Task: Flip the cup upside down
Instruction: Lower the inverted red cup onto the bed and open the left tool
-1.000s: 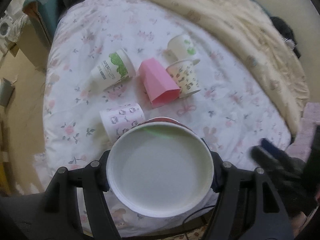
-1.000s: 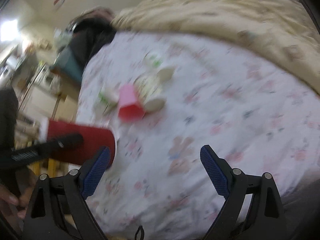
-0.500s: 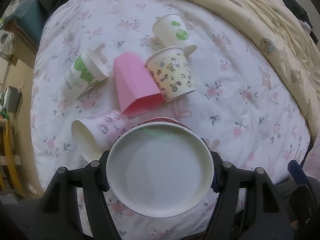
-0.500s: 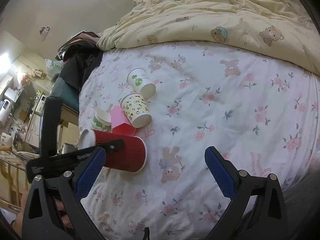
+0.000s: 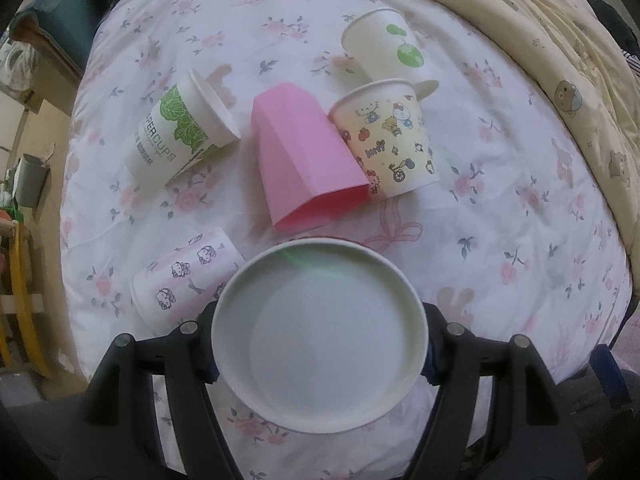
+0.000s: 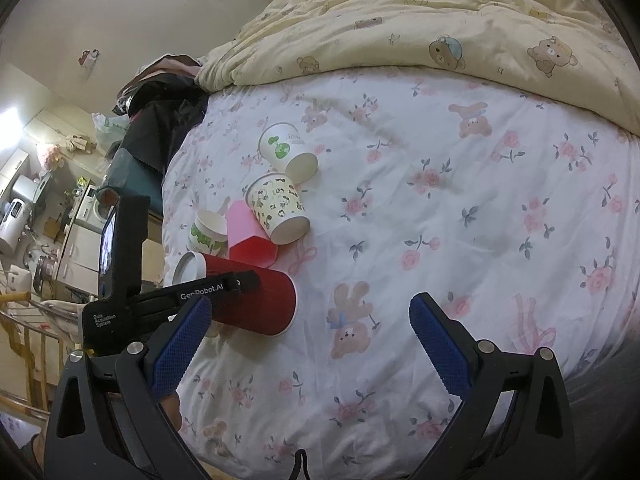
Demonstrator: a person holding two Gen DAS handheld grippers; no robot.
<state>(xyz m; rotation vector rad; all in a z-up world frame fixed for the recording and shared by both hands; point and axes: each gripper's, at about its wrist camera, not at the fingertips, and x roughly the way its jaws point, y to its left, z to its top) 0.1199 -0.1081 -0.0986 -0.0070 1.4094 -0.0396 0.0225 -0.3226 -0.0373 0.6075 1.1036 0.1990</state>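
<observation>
The left gripper [image 5: 320, 344] is holding the red ribbed paper cup [image 6: 252, 300] with its jaws clamped on the cup's sides; the cup is lying sideways above the floral white bedsheet [image 6: 460, 220], white base [image 5: 320, 332] facing the left wrist camera and open mouth facing away. The right gripper [image 6: 308, 340] is hovering over the bed with its blue-padded jaws wide apart, gripping nothing. Beyond the red cup, a pink faceted plastic cup [image 5: 308, 156], a cartoon-print paper cup [image 5: 388, 136], a green-leaf paper cup [image 5: 176, 132], a green-sprout white cup [image 5: 380, 48] and a kitten-print pink cup [image 5: 184, 280] are lying tipped over. A cream bear-print quilt [image 6: 440, 20] is bunching along the far side.
</observation>
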